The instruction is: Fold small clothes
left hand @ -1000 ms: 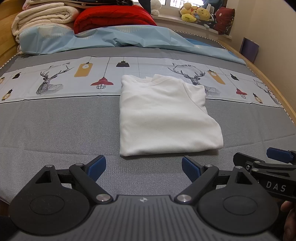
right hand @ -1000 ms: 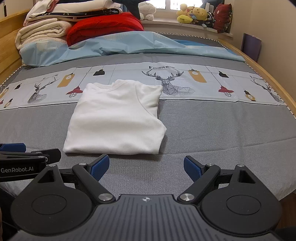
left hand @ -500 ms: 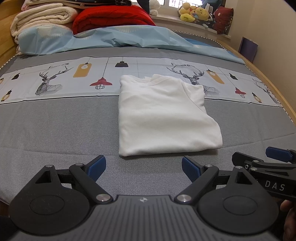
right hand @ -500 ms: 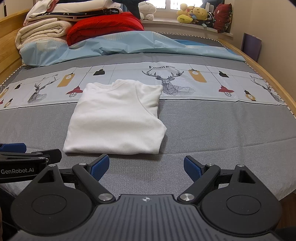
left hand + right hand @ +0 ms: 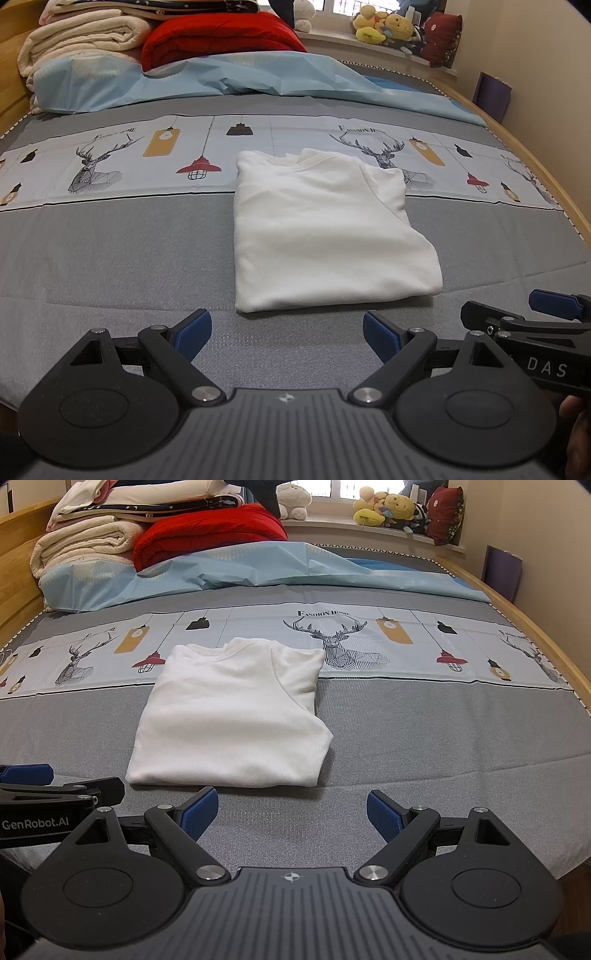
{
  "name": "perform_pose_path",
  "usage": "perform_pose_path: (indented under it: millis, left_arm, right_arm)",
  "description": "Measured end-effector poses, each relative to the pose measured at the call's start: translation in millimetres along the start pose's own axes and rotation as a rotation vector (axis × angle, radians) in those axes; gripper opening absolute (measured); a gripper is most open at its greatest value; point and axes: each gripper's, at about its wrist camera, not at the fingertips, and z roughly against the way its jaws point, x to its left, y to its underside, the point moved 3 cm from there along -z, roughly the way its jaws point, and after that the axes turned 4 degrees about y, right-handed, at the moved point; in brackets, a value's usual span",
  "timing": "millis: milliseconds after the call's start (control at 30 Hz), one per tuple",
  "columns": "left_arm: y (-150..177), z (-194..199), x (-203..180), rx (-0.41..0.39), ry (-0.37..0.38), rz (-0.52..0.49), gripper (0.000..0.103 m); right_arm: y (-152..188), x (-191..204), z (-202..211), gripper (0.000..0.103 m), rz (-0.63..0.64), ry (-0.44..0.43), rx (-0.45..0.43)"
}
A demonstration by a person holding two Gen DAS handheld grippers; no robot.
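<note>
A white garment (image 5: pixel 325 229) lies folded into a rough rectangle on the grey bed cover, with its collar at the far edge; it also shows in the right wrist view (image 5: pixel 236 716). My left gripper (image 5: pixel 287 332) is open and empty, hovering just short of the garment's near edge. My right gripper (image 5: pixel 291 812) is open and empty, just short of the near edge and a little to the right. Each gripper shows at the side of the other's view: the right one (image 5: pixel 546 314), the left one (image 5: pixel 44 782).
The bed cover (image 5: pixel 110 251) has a printed band of deer and lamps behind the garment. Folded blankets (image 5: pixel 85 542), a red quilt (image 5: pixel 210 531) and a light blue sheet (image 5: pixel 258 568) lie at the head. The wooden bed frame (image 5: pixel 546 642) runs along the right.
Nothing has visibly changed apart from a very slight shift of the left view; both grippers stay open and the garment has not moved.
</note>
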Motion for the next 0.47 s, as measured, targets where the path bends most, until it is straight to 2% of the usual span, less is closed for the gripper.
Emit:
perform_pose_path:
  millis: [467]
  left_arm:
    - [0.7, 2.3, 0.4, -0.008, 0.017, -0.017, 0.092]
  right_arm:
    - [-0.3, -0.3, 0.1, 0.088, 0.001, 0.0, 0.0]
